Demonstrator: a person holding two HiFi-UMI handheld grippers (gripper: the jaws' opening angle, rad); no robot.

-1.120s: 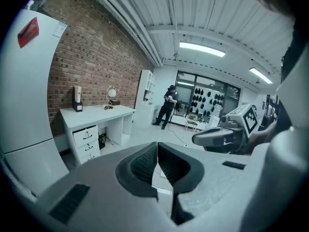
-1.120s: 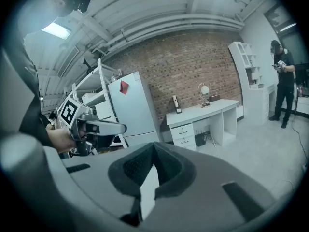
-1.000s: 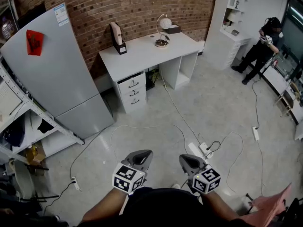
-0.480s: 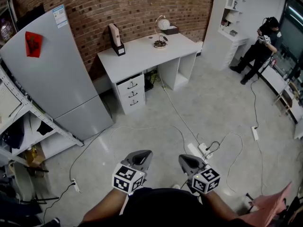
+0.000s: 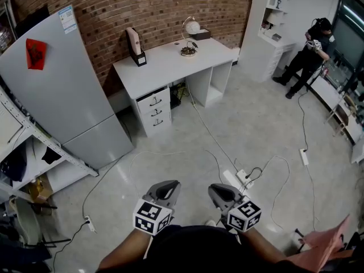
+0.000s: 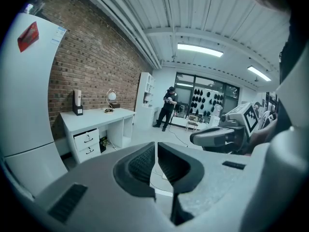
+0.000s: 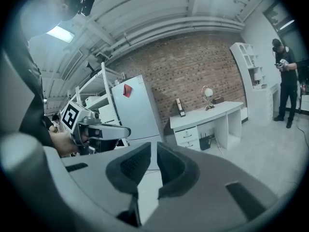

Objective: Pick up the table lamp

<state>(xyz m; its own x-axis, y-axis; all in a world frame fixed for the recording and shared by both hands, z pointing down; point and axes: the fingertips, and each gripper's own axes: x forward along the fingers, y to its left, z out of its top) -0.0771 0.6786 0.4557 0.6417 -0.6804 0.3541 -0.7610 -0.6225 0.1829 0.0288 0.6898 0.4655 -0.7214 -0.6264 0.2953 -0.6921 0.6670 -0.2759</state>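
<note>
The table lamp [image 5: 189,32], a white globe on a curved metal arm, stands at the far end of the white desk [image 5: 165,67], well across the room from me. It shows small in the left gripper view [image 6: 111,96] and in the right gripper view [image 7: 208,93]. My left gripper [image 5: 166,189] and right gripper [image 5: 218,193] are held side by side close to my body, above the floor. Both are shut with nothing between the pads, and only a thin slit shows on the left gripper [image 6: 156,147] and the right gripper [image 7: 153,148].
A grey fridge [image 5: 62,90] stands left of the desk, with a metal rack [image 5: 34,152] further left. A file holder [image 5: 135,43] sits on the desk. Cables and a power strip [image 5: 242,178] lie on the floor ahead. A person [image 5: 310,56] stands at the back right by a white shelf unit [image 5: 273,21].
The head view has shifted slightly, so the desk and lamp sit a little further left in the picture. Both grippers remain low in front of me, the right one drifted slightly left.
</note>
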